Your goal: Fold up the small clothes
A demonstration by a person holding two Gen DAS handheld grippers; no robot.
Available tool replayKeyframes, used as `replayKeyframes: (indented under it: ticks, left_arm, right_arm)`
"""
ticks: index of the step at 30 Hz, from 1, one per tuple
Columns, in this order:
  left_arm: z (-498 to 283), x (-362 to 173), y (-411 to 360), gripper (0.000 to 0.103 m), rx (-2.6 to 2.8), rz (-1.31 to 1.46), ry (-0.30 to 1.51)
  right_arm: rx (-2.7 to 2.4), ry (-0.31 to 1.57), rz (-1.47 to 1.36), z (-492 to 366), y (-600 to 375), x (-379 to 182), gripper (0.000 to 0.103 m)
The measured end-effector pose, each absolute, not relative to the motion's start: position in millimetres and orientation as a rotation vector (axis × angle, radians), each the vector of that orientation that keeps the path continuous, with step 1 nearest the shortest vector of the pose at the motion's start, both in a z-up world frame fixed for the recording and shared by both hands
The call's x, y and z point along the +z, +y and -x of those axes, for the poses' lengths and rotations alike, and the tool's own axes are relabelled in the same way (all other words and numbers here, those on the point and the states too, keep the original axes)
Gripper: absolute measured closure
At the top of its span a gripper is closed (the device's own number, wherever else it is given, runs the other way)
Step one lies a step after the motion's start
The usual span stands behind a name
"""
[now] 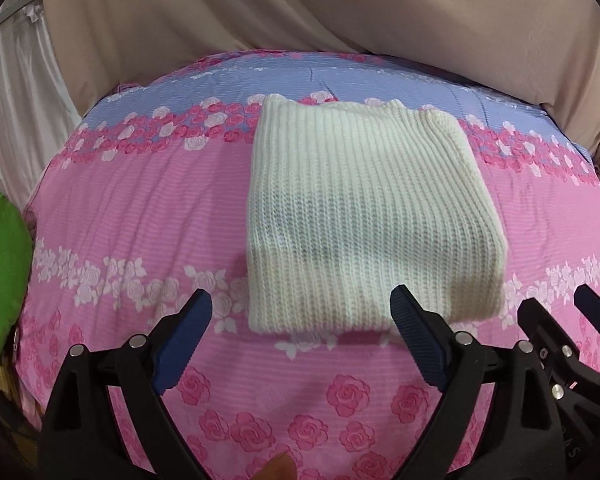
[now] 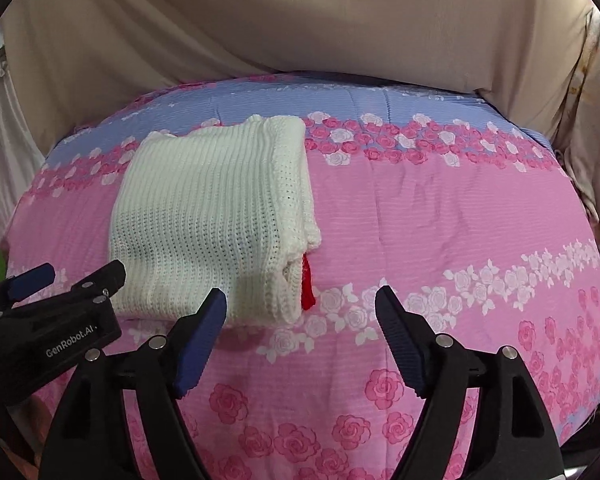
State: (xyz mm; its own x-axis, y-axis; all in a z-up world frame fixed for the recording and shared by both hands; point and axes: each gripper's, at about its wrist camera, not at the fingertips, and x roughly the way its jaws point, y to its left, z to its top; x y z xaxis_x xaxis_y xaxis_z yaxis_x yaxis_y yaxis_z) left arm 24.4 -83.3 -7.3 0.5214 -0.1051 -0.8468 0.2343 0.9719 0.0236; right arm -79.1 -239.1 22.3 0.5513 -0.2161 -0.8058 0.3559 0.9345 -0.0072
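Note:
A white ribbed knit garment (image 1: 360, 216) lies folded into a neat rectangle on the pink floral bed cover (image 1: 140, 208). It also shows in the right wrist view (image 2: 212, 216), with a red tag (image 2: 307, 284) sticking out at its near right corner. My left gripper (image 1: 302, 304) is open and empty, just in front of the garment's near edge. My right gripper (image 2: 300, 304) is open and empty, near the garment's near right corner. The right gripper shows at the right edge of the left wrist view (image 1: 556, 312); the left gripper shows at the left of the right wrist view (image 2: 64, 276).
A beige sheet (image 1: 300, 4) hangs behind the bed. A green cushion (image 1: 0, 272) sits at the bed's left edge. The bed cover (image 2: 460, 216) stretches to the right of the garment.

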Motion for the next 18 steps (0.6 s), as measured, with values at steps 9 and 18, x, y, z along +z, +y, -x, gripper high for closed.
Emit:
replayKeyframes:
  ticks: [9, 18]
  left_arm:
    - [-3.7, -4.4, -83.2, 0.015, -0.173, -0.162, 0.967]
    - [1.1, -3.8, -78.9, 0.021, -0.138, -0.185, 0.938]
  right_arm:
    - [-0.318, 0.921, -0.169, 88.9, -233.8, 27.6, 0.026]
    - [-0.312, 0.931, -0.178, 88.7, -226.9, 26.1, 0.026]
